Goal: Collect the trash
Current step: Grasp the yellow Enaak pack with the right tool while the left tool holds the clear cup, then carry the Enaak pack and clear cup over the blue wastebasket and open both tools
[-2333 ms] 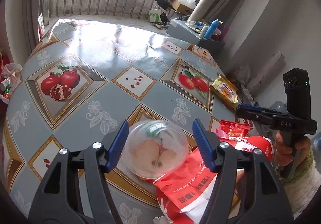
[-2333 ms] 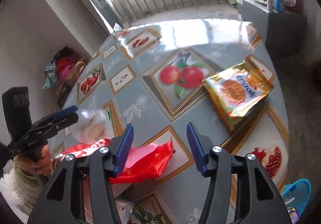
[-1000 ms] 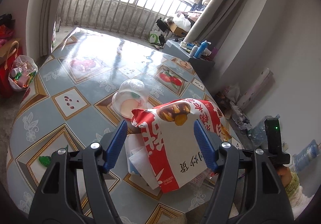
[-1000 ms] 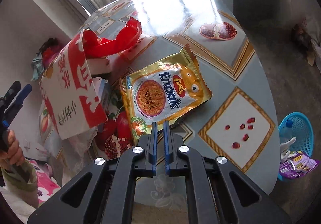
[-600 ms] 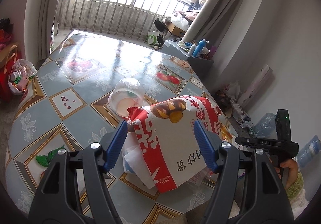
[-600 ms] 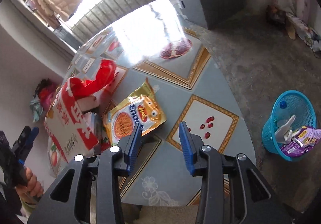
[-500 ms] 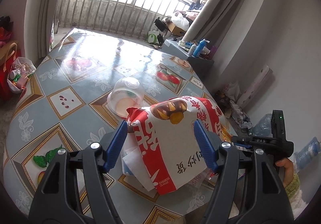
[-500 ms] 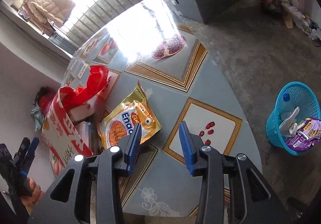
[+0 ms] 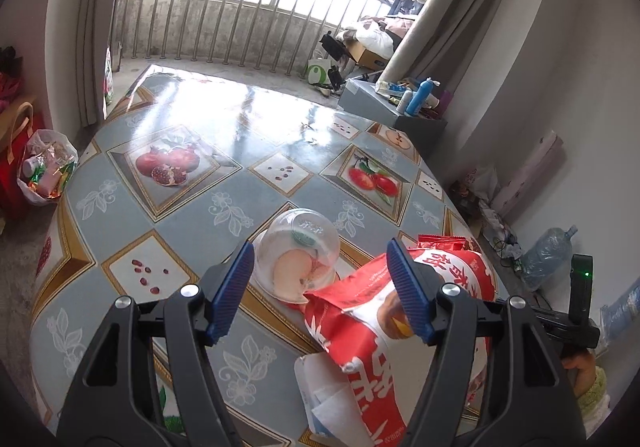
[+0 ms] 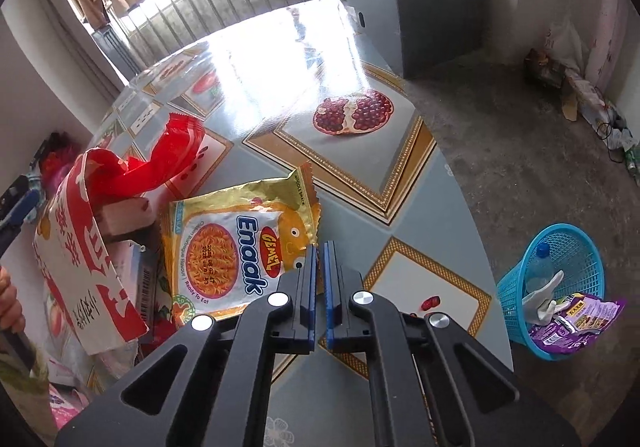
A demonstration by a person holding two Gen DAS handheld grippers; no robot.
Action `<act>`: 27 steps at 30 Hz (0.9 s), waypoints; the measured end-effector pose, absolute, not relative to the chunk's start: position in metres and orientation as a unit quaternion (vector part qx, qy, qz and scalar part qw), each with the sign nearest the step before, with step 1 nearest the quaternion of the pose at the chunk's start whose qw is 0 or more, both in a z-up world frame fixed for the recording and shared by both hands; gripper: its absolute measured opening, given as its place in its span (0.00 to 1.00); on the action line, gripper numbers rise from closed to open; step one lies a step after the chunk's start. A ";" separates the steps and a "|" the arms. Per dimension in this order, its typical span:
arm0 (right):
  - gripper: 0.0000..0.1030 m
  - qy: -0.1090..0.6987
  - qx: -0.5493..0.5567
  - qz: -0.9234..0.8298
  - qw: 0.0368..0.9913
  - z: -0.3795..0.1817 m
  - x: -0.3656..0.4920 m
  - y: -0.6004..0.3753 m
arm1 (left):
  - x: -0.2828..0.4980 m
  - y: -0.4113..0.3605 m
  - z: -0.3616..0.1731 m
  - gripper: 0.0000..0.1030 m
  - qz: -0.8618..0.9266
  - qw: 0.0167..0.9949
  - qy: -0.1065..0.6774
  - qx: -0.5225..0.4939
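Observation:
My left gripper (image 9: 320, 287) hangs over the table, its jaws opening. A clear dome cup (image 9: 300, 259) lies on its side between the blue fingers, untouched. The red-and-white snack bag (image 9: 384, 351) sags under the right finger. In the right wrist view my right gripper (image 10: 319, 251) is shut on the right edge of the gold Enaak noodle packet (image 10: 236, 247), which lies flat on the table. The snack bag (image 10: 80, 247) stands left of the packet, with a crumpled red wrapper (image 10: 172, 155) above it. A blue basket (image 10: 560, 247) holding trash stands on the floor to the right.
The round table (image 9: 160, 219) has a fruit-pattern cloth. A grey cabinet (image 10: 420, 15) with bottles stands beyond it. A hand holds the other gripper's handle (image 9: 580, 311) at the right. A bag of clutter (image 9: 44, 175) lies on the floor at the left.
The snack bag stood upright between my left jaws and now sags to the right, with the cup between them. My right gripper opened, then shut at the packet's edge.

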State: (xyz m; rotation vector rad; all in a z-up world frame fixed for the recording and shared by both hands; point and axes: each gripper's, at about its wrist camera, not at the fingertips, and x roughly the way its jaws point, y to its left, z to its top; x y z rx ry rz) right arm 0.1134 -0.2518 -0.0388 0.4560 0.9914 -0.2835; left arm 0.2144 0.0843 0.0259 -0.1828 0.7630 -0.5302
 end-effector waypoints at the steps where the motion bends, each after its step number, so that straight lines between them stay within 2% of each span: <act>1: 0.03 0.469 0.219 -0.135 0.845 -0.038 0.112 -0.256 | 0.224 0.081 0.024 0.69 -0.256 0.887 0.377 -0.081; 14: 0.03 0.463 0.238 -0.129 0.844 -0.040 0.111 -0.259 | 0.277 0.042 -0.014 0.71 -0.255 0.859 0.443 -0.025; 15: 0.02 0.462 0.241 -0.128 0.844 -0.040 0.111 -0.260 | 0.278 0.042 -0.016 0.70 -0.252 0.859 0.446 -0.024; 16: 0.02 0.461 0.244 -0.127 0.844 -0.039 0.111 -0.260 | 0.279 0.042 -0.017 0.63 -0.250 0.859 0.447 -0.023; 18: 0.02 0.458 0.248 -0.125 0.845 -0.037 0.110 -0.261 | 0.280 0.044 -0.018 0.56 -0.249 0.857 0.450 -0.028; 27: 0.02 0.433 0.253 -0.123 0.856 -0.017 0.104 -0.263 | 0.276 0.060 0.000 0.55 -0.241 0.873 0.420 -0.057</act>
